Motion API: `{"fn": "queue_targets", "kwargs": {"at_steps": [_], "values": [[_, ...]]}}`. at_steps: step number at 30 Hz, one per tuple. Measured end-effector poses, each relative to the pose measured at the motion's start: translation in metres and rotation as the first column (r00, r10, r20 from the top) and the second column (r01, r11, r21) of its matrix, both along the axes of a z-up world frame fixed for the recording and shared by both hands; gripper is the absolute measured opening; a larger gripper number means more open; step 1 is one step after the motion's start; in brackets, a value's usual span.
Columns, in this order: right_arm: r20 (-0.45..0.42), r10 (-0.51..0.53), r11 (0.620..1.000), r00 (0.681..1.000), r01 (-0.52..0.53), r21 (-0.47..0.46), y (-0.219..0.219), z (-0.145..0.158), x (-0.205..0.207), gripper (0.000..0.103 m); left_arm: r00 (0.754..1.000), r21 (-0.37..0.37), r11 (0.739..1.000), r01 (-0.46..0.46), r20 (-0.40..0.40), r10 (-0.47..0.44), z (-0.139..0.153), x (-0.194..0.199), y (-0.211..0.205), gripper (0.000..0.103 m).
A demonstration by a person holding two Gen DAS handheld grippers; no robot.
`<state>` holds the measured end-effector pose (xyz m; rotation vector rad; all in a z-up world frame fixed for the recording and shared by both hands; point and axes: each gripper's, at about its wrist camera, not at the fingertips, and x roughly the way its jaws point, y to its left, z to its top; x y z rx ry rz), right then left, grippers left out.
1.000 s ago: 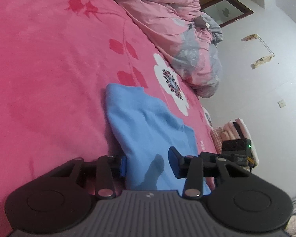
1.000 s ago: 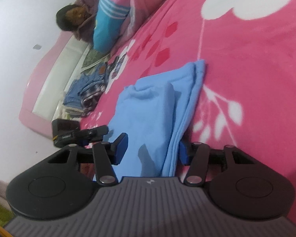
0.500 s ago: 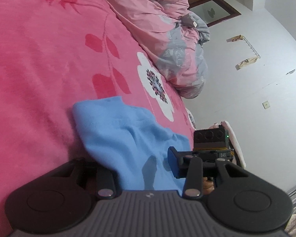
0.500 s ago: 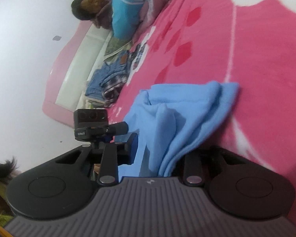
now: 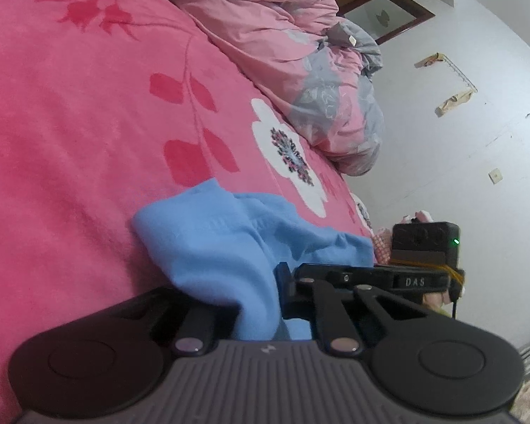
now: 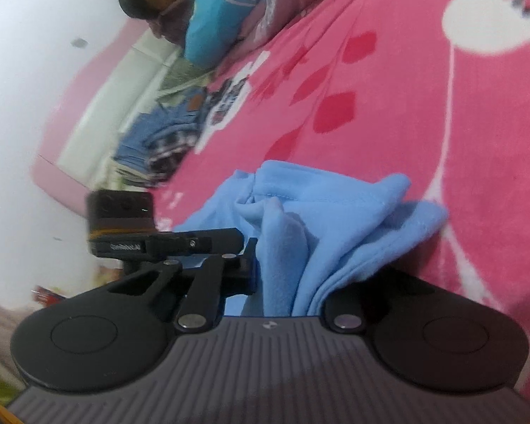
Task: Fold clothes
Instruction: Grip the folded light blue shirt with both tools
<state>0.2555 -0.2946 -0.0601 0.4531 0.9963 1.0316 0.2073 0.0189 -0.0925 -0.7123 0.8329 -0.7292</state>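
Pink floral bedspread [image 5: 70,113] fills both wrist views. A rumpled pink-and-grey duvet [image 5: 300,53] lies heaped at 1 o'clock in the left wrist view. In the right wrist view a stack of folded clothes [image 6: 166,137] sits at 10 o'clock, near the bed's far edge; a person in a blue striped top [image 6: 219,10] lies at 11 o'clock.

The blue garment [image 5: 212,243] — soft fleece, bunched into folds — rests on the bedspread at centre, its near edge drawn up between both tools. Left gripper [image 5: 258,304]: fingers pinching the cloth at 6 o'clock. Right gripper [image 6: 289,282]: fingers likewise clamped on a gathered fold of the blue garment [image 6: 321,219]; the far finger is hidden under fabric.
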Motion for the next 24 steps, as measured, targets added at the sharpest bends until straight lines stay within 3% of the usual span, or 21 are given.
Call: {"fn": "queue_targets", "kwargs": {"at_steps": [3,6,12,18,24], "values": [[0.08,-0.032,0.997,0.996,0.037,-0.063,0.003,0.018,-0.015,0.012,0.999,0.002,1.0,-0.005,0.041,0.005,0.017,-0.01,-0.003,0.009],[0.159,-0.06,0.99,0.985,0.079,-0.117,0.006,0.036,-0.031,0.011,0.994,0.05,0.999,-0.003,0.106,-0.002,0.04,-0.027,-0.012,0.009],[0.284,-0.118,0.977,0.951,0.162,-0.135,0.004,0.068,-0.077,0.011,0.964,0.148,0.989,-0.012,0.263,-0.028,0.09,-0.078,-0.033,0.009],[0.397,-0.189,0.964,0.898,0.247,-0.101,-0.008,0.099,-0.133,0.01,0.925,0.151,0.988,-0.013,0.378,-0.046,0.131,-0.13,-0.05,0.007],[0.515,-0.259,0.944,0.817,0.328,-0.045,-0.028,0.134,-0.187,0.01,0.888,0.142,0.988,0.053,0.446,-0.112,0.174,-0.159,-0.081,0.006]]}}
